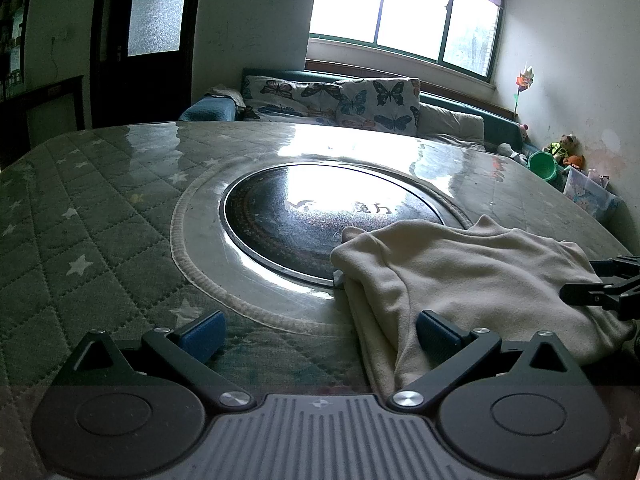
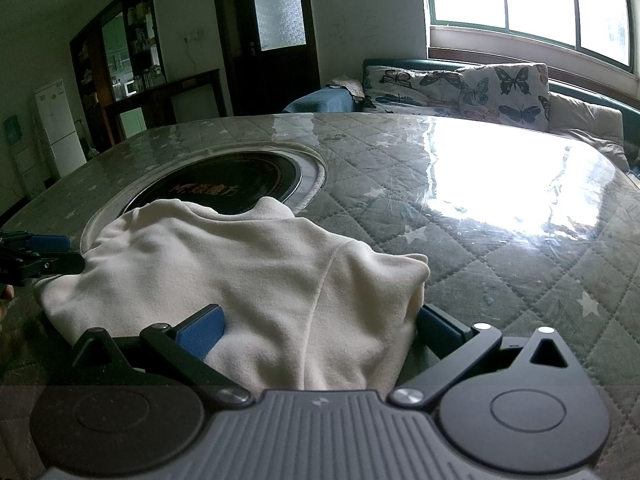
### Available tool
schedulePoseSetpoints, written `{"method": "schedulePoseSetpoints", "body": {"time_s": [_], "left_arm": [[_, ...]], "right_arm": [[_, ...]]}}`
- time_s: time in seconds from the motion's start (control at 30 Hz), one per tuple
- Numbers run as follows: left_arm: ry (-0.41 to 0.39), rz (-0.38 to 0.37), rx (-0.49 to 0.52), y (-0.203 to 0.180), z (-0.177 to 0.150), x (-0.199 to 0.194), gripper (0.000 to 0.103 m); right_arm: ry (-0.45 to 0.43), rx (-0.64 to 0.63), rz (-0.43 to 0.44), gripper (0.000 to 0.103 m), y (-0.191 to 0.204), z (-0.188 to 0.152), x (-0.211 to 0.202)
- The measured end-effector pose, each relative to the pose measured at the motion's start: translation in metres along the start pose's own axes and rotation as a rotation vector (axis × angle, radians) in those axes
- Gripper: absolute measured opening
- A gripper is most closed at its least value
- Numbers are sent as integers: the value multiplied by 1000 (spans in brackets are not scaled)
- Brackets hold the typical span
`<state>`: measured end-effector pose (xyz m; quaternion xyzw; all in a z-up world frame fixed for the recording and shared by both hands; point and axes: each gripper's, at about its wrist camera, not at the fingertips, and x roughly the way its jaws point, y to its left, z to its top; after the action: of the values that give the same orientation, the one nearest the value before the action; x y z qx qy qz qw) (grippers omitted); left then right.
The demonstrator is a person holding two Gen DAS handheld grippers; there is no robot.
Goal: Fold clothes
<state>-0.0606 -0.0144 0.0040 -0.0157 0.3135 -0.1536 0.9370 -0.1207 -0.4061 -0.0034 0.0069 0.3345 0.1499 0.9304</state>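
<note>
Left gripper [image 1: 318,332] sits low at the table's [image 1: 80,216] near edge, jaws spread wide and empty, its right finger touching the cream garment's [image 1: 460,276] left border, probably lining up to pinch that hem. Garment lies bunched near the table's front edge, partly over the round dark insert [image 1: 288,216]. Right gripper [image 2: 318,330] straddles the garment's near fold, jaws released; contact underneath is hidden. Sleeves and collar cannot be made out.
</note>
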Motion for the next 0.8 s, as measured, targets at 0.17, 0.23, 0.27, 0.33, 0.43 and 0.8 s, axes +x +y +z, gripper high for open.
{"method": "schedulePoseSetpoints", "body": {"time_s": [0.17,0.23,0.27,0.33,0.43,0.8], "left_arm": [[0,0,0,0,0,0,103],[0,0,0,0,0,0,103],[0,0,0,0,0,0,103],[0,0,0,0,0,0,103],[0,0,0,0,0,0,103],[0,0,0,0,0,0,103]], "right_arm": [[0,0,0,103,0,0,0],[0,0,0,103,0,0,0],[0,0,0,103,0,0,0],[0,0,0,103,0,0,0],[0,0,0,103,0,0,0],[0,0,0,103,0,0,0]]}}
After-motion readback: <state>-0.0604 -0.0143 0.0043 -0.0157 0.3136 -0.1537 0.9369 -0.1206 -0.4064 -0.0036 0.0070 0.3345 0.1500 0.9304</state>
